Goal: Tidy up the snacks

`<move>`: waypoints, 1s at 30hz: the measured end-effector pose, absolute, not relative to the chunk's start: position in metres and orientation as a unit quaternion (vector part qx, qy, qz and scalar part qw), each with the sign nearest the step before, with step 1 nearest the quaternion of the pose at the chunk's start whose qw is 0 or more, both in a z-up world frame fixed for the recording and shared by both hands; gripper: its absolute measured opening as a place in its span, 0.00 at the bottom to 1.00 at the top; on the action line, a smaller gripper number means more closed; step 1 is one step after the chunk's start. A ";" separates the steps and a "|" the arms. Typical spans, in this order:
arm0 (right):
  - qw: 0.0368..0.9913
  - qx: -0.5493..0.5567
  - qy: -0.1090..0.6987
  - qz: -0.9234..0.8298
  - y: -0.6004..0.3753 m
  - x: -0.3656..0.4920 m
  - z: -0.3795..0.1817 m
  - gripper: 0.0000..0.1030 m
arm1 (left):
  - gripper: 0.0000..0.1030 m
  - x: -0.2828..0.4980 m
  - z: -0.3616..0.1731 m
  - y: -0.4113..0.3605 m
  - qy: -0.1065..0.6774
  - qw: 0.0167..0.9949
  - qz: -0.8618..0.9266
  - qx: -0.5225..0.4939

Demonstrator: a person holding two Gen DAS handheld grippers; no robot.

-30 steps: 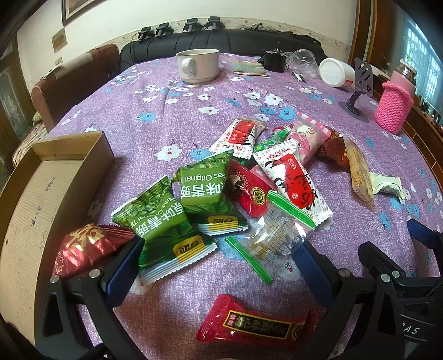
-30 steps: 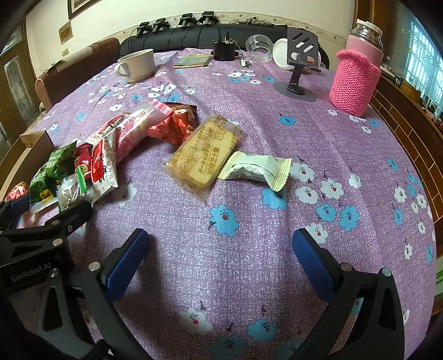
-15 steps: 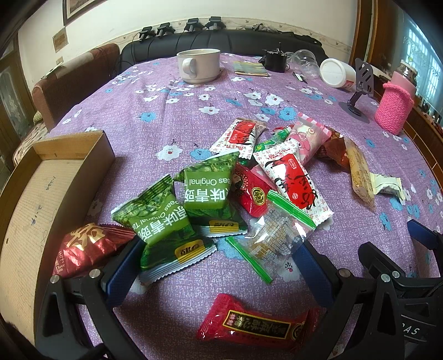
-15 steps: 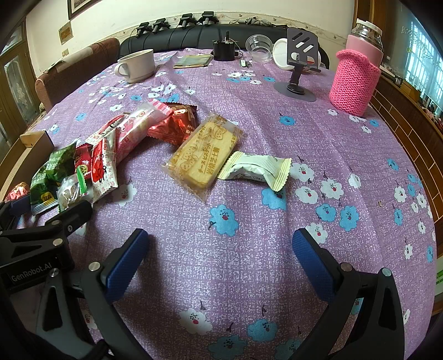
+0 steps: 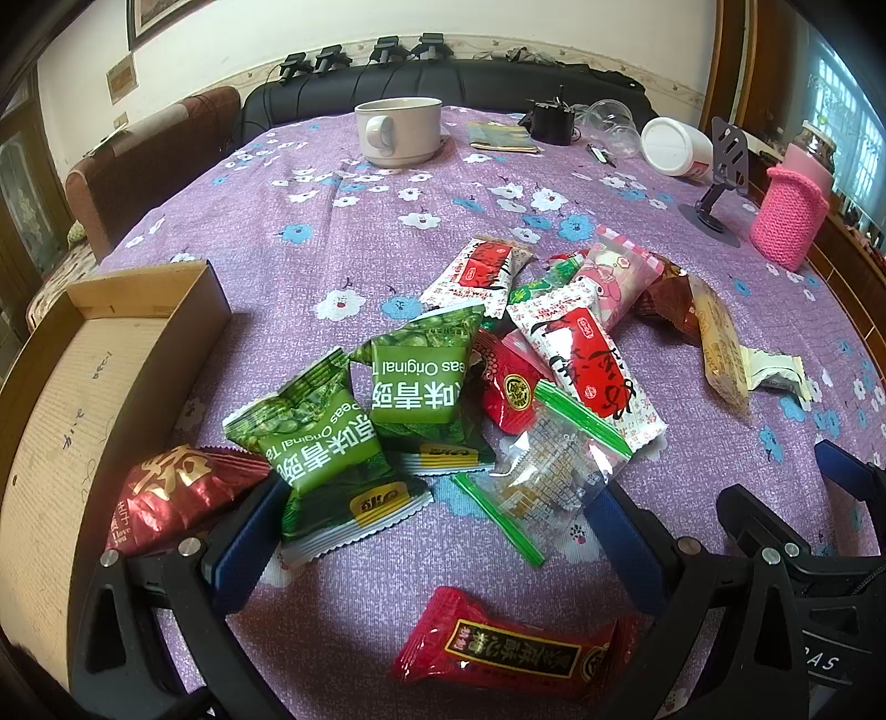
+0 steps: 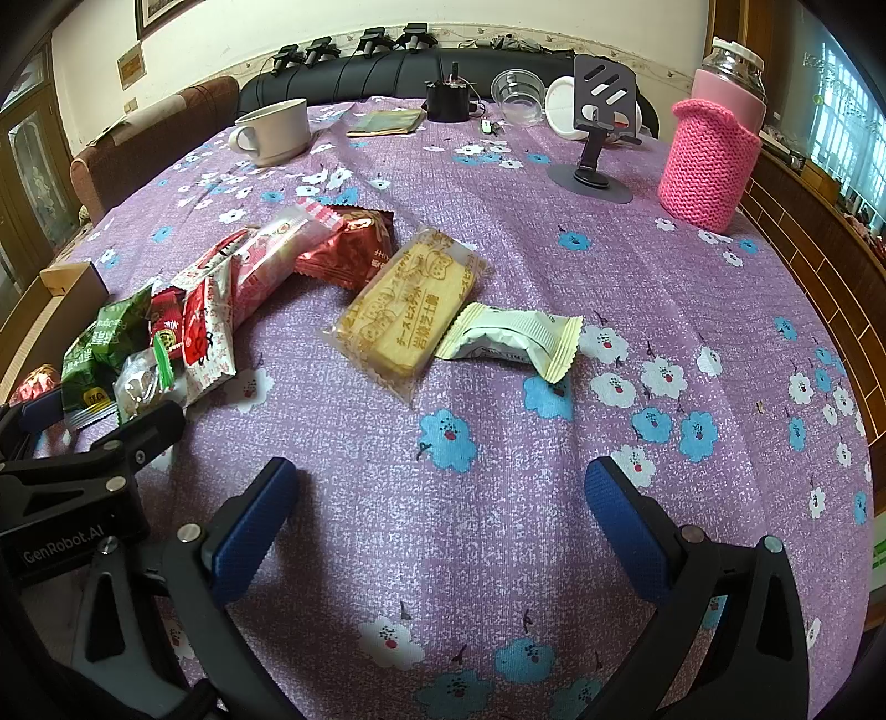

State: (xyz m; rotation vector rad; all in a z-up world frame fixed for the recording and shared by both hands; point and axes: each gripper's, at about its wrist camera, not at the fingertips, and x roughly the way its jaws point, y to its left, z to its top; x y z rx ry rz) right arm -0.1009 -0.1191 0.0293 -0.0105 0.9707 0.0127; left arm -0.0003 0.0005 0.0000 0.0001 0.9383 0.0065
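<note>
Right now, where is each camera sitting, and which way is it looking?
Left wrist: sits on the left gripper, low over the table, looking at the snack pile and box; its open blue fingers show.
Right wrist: sits on the right gripper, looking at the biscuit pack; its open fingers and the left gripper show.
Both see the mug and pink cozy.

The round table is being covered by a purple cloth with blue and white flowers. A black sofa is being kept at the far side, against a pale wall. A brown chair is being kept at the far left. Daylight is being let in by a window on the right.
</note>
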 end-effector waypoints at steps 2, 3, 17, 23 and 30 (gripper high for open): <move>0.884 -0.005 0.467 0.006 -0.119 -0.101 0.029 1.00 | 0.99 0.000 0.000 0.000 0.452 0.892 0.003 0.000; 0.884 -0.005 0.467 0.006 -0.119 -0.101 0.029 1.00 | 0.99 0.000 0.000 0.000 0.452 0.892 0.003 0.000; 0.885 -0.005 0.466 0.006 -0.119 -0.101 0.029 1.00 | 0.99 0.000 0.000 0.001 0.452 0.892 0.003 0.000; 0.885 -0.005 0.466 0.006 -0.119 -0.101 0.029 1.00 | 0.99 0.000 0.000 0.000 0.452 0.892 0.003 0.000; 0.885 -0.004 0.466 0.006 -0.119 -0.101 0.029 1.00 | 0.99 -0.001 0.000 0.002 0.452 0.892 0.007 -0.002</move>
